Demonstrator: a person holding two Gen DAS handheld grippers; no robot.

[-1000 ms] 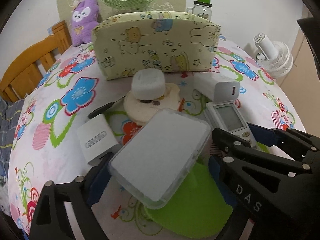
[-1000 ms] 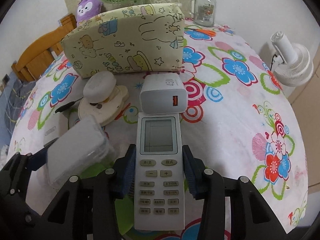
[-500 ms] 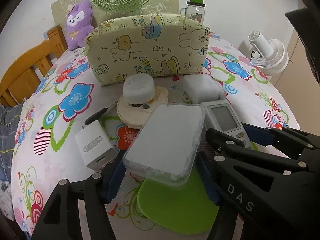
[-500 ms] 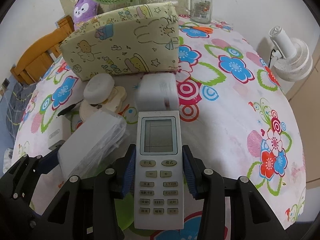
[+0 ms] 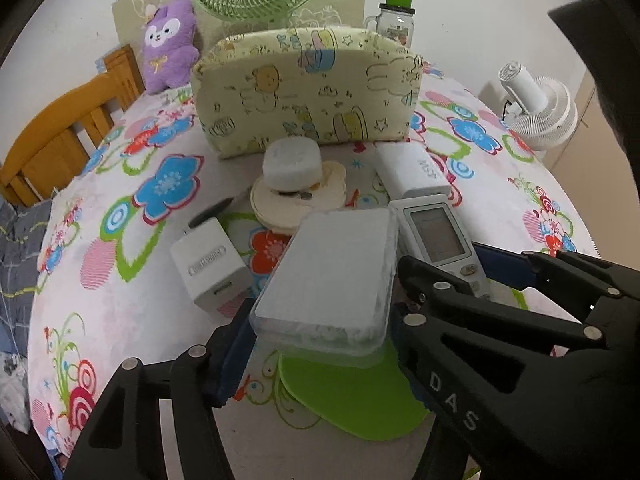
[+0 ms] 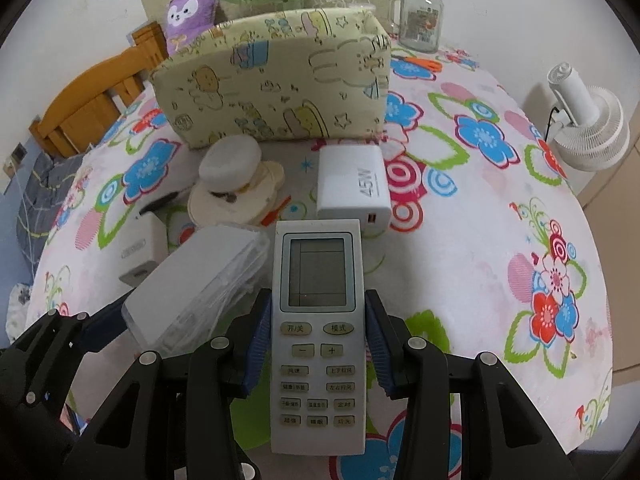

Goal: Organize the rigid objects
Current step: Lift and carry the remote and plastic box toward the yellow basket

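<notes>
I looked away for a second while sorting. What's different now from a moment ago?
The left gripper has closed its fingers on the clear plastic box and lifted its near end off the green mat, swinging it closer to the remote. The white 45W charger has rolled over, so its label now faces up. The right gripper stays clamped on the remote; the pillow is unmoved.

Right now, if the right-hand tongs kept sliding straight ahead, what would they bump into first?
Probably the white 45W charger: it lies just past the tip of the remote that the right tongs grip. The remote would likely meet it first, though depth is hard to judge.
</notes>
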